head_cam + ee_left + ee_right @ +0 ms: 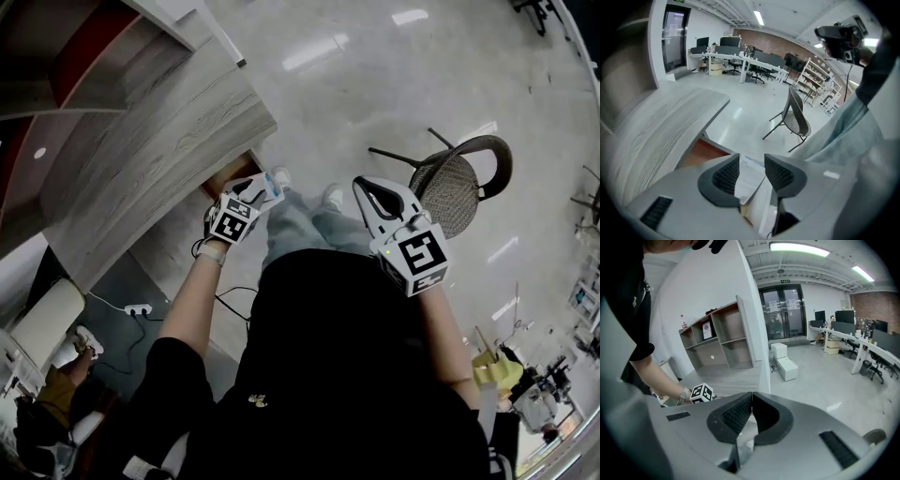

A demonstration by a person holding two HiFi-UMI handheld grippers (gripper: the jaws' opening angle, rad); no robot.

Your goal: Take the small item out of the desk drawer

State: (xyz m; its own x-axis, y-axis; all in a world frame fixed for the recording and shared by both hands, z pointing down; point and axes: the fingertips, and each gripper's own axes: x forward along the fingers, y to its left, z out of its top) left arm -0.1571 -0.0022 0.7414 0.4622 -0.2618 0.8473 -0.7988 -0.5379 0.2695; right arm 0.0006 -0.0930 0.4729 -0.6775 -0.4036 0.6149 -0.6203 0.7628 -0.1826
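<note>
A mesh chair (459, 183) stands on glossy pale floor (375, 103).

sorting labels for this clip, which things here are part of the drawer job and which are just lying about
Job: small white item between the left gripper's jaws; desk drawer; desk.
Lying about: mesh chair; power strip on the floor; shelf unit.

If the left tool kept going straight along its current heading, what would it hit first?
The white, blue-printed item sits between the left tool's parted jaws, so that comes first. Past it, the line seems to reach bare floor, right of the reddish opening under the desk; depth is uncertain.
</note>
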